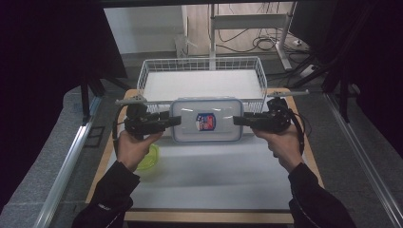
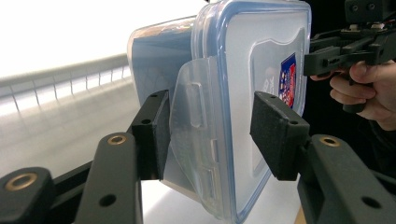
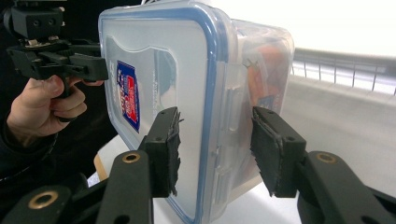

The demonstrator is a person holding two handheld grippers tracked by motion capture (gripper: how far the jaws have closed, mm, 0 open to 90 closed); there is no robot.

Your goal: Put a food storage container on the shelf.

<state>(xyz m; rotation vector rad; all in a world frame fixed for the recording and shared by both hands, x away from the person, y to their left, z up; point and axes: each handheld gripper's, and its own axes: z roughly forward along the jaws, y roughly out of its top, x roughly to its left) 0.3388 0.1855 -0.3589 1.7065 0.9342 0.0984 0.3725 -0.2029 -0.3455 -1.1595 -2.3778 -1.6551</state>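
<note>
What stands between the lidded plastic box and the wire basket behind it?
Only the wire basket's own near wall. The plastic box, gripped at its ends by the left tongs and right tongs, hangs just before it and must clear that rim.

You are working in a lab or test room, not a home. Your wooden-edged table (image 1: 304,142) stands inside a frame of aluminium rails (image 1: 71,161), with black curtains (image 1: 43,71) hung at nine and three o'clock. At twelve o'clock, past the white wire basket (image 1: 152,66), a height-adjustable desk frame (image 1: 247,21) stands over loose cables (image 1: 263,42) on grey carpet.
</note>
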